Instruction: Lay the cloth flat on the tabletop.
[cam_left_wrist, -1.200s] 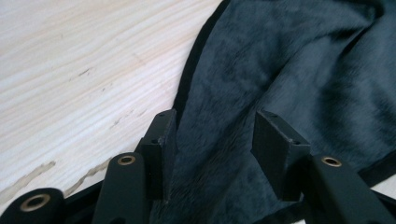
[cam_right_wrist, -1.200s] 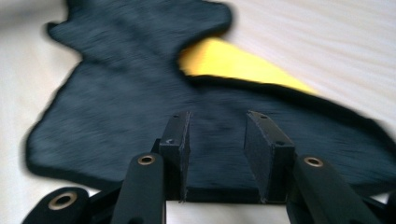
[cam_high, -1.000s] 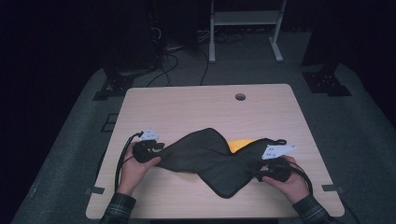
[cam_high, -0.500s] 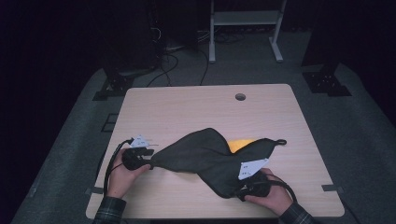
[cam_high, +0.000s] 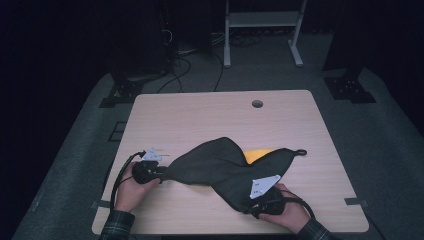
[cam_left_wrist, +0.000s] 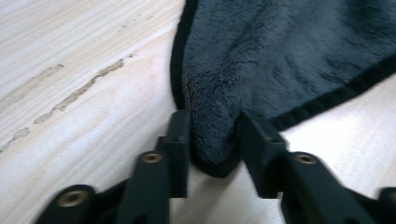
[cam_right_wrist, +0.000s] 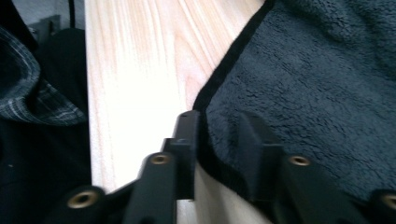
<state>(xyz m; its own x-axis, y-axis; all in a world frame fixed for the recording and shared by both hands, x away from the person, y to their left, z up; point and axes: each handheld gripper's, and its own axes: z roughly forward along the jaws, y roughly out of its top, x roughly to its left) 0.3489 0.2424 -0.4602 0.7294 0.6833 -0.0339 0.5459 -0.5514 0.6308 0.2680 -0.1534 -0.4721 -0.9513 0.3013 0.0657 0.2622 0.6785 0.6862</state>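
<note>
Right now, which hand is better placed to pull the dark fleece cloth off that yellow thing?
Probably the right gripper: it grips the dark fleece cloth's near corner on the side where the yellow thing peeks out. The left gripper holds the far corner.

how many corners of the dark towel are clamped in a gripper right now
2. The left gripper pinches the dark towel at its left corner; the right gripper grips the near corner by the table front edge. The far-right corner with the loop lies free.
</note>
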